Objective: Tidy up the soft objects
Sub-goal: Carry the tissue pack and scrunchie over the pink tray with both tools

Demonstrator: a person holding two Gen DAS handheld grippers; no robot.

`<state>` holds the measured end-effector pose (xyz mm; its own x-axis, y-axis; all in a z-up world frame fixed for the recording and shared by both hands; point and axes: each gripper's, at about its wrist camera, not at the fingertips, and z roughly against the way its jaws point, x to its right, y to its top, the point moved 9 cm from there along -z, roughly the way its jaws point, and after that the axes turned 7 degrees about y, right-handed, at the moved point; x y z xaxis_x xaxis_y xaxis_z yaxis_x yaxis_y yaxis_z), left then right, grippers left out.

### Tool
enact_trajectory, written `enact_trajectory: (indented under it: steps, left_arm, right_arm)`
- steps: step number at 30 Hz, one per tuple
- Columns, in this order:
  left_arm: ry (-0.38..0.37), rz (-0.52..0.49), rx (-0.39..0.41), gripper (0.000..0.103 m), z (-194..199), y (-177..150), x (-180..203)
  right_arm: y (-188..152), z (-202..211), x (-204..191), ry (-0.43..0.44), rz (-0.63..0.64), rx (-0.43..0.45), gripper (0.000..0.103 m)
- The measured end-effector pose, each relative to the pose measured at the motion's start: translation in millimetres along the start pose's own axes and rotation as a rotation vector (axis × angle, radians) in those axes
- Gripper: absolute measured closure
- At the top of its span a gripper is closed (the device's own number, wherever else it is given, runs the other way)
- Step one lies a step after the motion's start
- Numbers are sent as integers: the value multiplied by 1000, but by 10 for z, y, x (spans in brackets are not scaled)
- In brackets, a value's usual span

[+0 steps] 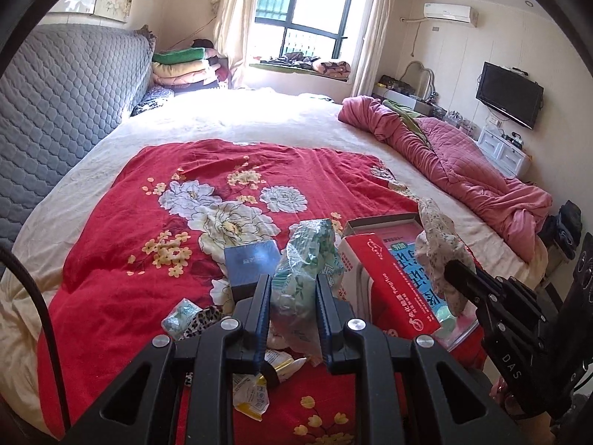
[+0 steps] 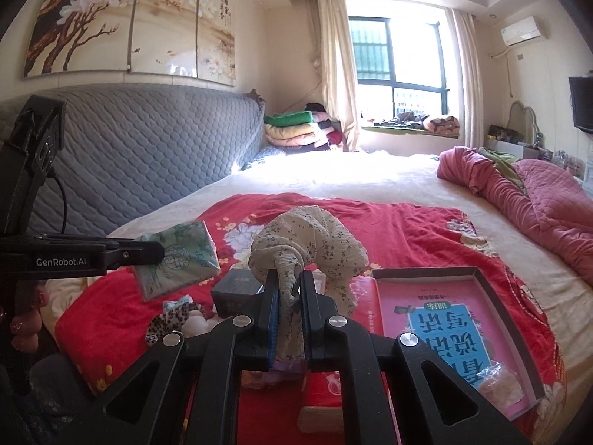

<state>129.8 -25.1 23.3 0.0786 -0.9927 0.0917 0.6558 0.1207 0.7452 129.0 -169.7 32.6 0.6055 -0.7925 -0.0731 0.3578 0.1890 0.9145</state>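
Holding a green-printed plastic tissue pack (image 1: 304, 259) in my left hand-held gripper (image 1: 292, 289) and a cream floral cloth bundle (image 2: 307, 248) in my right hand-held gripper (image 2: 289, 293), both lifted just beside the open red cardboard box (image 2: 456, 319), I judge sorting barely begun, with a leopard-print fabric scrap (image 2: 170, 322) left beside that box.

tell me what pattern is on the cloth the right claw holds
Cream cloth with small dark floral print, clearest in the right wrist view.

Open red bedspread (image 1: 122, 230) ahead-left; red box (image 2: 444, 326) (lid off) and dark blue box (image 1: 252, 259) crowding the near edge.
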Motion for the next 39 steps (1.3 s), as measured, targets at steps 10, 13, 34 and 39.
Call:
enact_trajectory:
  steps: [10,13,34,39]
  left_arm:
    - [-39,-78,6,80,-27,159,602]
    - [-57,-106,6,80,-46,197,798]
    - [-166,-264,-83,80,-640,128,2073]
    - [-161,-279,-142,80,-891,-9,2186]
  right_arm:
    - [77,239,383,-63,-64,62,93]
    - [102,301,495,-79,-83,74,93]
    - [-161,712,1719,-337,-219,74,93]
    - [-354,691,1952,-393,-248,13,93]
